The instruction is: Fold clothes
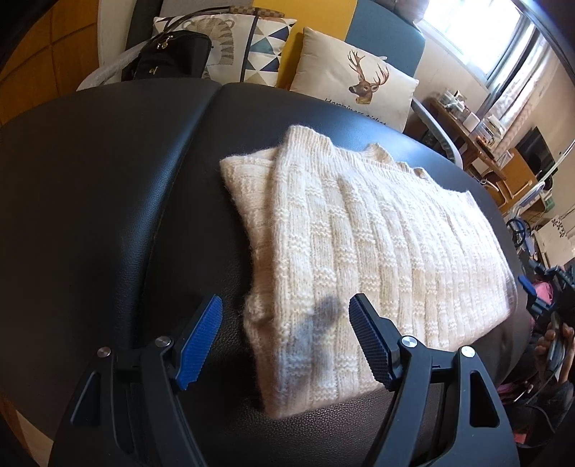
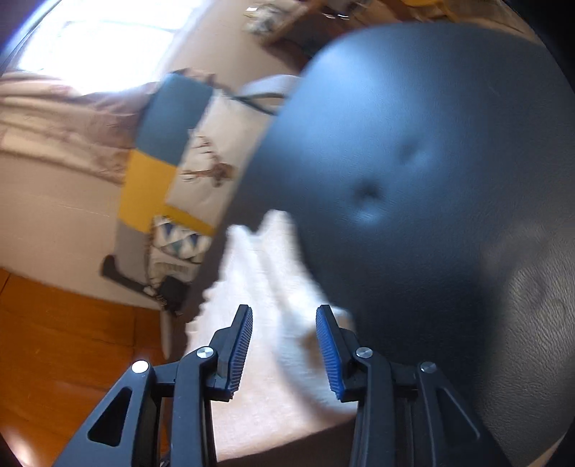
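Black leathery worktop [image 1: 90, 215], seam down the middle. Cream knit sweater [image 1: 359, 244] folded flat on its right half. Behind: deer cushion [image 1: 359, 82], triangle-print cushion [image 1: 258, 43], black bag [image 1: 169, 54], bright window [image 1: 478, 32]. Left gripper [image 1: 284, 341] fingers wide apart over the sweater's near corner. Right gripper [image 2: 284, 348] blurry, fingers apart, gripping nothing.

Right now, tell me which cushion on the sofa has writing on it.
The deer cushion: a line of black script runs under the antlered head. The triangle-patterned cushion beside it shows no lettering.
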